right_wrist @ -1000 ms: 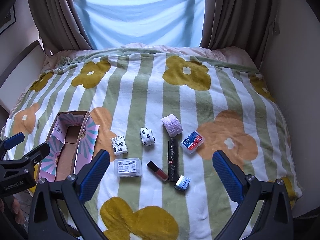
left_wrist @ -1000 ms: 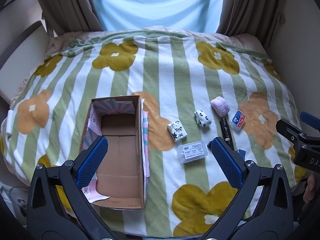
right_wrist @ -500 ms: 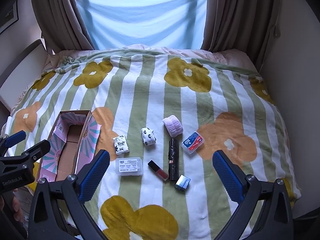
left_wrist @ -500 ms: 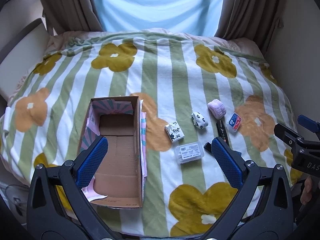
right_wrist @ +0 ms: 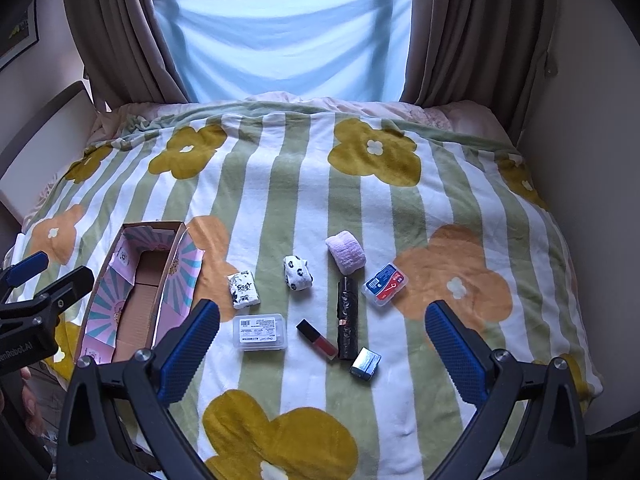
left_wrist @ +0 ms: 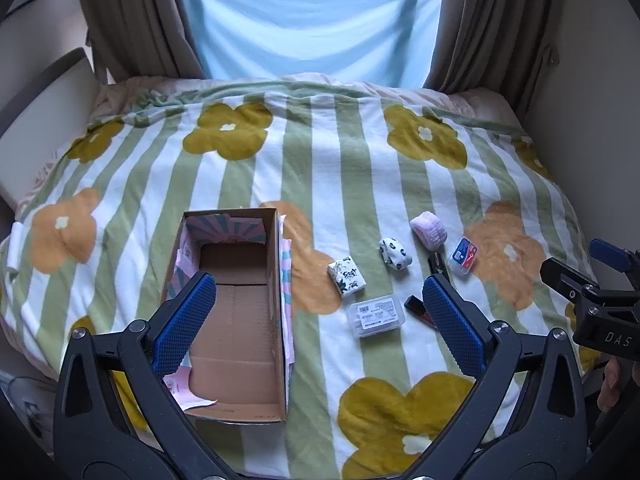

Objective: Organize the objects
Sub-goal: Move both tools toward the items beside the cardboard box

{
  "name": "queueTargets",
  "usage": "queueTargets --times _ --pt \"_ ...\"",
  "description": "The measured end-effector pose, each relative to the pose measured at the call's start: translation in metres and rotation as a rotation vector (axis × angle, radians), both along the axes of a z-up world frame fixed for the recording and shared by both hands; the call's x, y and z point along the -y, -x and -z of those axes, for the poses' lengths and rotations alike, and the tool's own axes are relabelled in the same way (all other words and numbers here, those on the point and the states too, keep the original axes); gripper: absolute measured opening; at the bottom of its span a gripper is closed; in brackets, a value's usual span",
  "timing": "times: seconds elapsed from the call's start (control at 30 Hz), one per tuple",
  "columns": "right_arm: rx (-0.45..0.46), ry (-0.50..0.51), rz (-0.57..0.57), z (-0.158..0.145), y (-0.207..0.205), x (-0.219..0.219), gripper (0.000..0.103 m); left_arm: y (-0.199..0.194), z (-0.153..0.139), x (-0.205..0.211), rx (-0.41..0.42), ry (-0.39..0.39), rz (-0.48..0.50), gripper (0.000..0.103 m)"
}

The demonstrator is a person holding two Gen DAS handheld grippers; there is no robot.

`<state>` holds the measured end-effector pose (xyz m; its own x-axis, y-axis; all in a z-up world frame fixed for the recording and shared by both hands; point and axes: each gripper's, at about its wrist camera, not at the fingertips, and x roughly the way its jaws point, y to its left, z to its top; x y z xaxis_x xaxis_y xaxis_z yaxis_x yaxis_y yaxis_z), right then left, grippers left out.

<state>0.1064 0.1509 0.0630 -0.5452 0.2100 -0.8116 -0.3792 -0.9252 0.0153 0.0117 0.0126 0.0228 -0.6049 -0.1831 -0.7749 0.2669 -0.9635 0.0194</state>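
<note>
An open cardboard box (left_wrist: pixel 236 312) with pink lining lies on the bed's left; it also shows in the right wrist view (right_wrist: pixel 140 292). To its right lie a clear plastic case (right_wrist: pixel 260 332), a patterned tissue pack (right_wrist: pixel 244 289), a panda-print roll (right_wrist: pixel 298 273), a pink roll (right_wrist: pixel 346 256), a black tube (right_wrist: pixel 347 322), a red lip gloss (right_wrist: pixel 317 340), a blue-and-red card case (right_wrist: pixel 385 283) and a small silver box (right_wrist: pixel 365 364). My left gripper (left_wrist: pixel 320 324) is open and empty above the box's right wall. My right gripper (right_wrist: pixel 322 352) is open and empty above the items.
The bed carries a green-striped flower blanket (right_wrist: pixel 304 184). Curtains (right_wrist: pixel 460 28) and a blue-covered window (right_wrist: pixel 280 32) stand behind it. A wall (right_wrist: pixel 584 140) runs along the right side and a headboard (left_wrist: pixel 44 96) along the left.
Both grippers have pulled back and up a little, so the bed and items look slightly smaller and farther. Nothing on the bed has moved.
</note>
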Motion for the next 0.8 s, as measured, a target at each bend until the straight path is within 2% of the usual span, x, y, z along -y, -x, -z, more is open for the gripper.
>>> queueTargets --times 0.5,0.67,0.7,0.73,0.8 --pt "-0.009 0.002 0.012 -0.0045 -0.0032 -0.0013 0.102 -0.0011 0.0002 -0.0042 -0.007 0.029 -0.05 0.103" --pt "-0.011 -0.001 0.016 -0.0058 -0.0037 -0.0018 0.102 -0.0013 -0.0027 -0.0094 -0.019 0.077 -0.062 0.103" --pt "-0.011 -0.001 0.016 -0.0057 -0.0039 -0.0017 0.102 -0.0012 -0.0035 -0.0093 -0.022 0.084 -0.068 0.103" --pt "-0.011 -0.001 0.016 -0.0067 -0.0033 -0.0023 0.102 -0.0012 -0.0037 -0.0096 -0.021 0.096 -0.118 0.103" --pt "-0.012 0.0 0.017 -0.0054 -0.0045 -0.0013 0.102 -0.0011 -0.004 -0.0095 -0.022 0.093 -0.119 0.103"
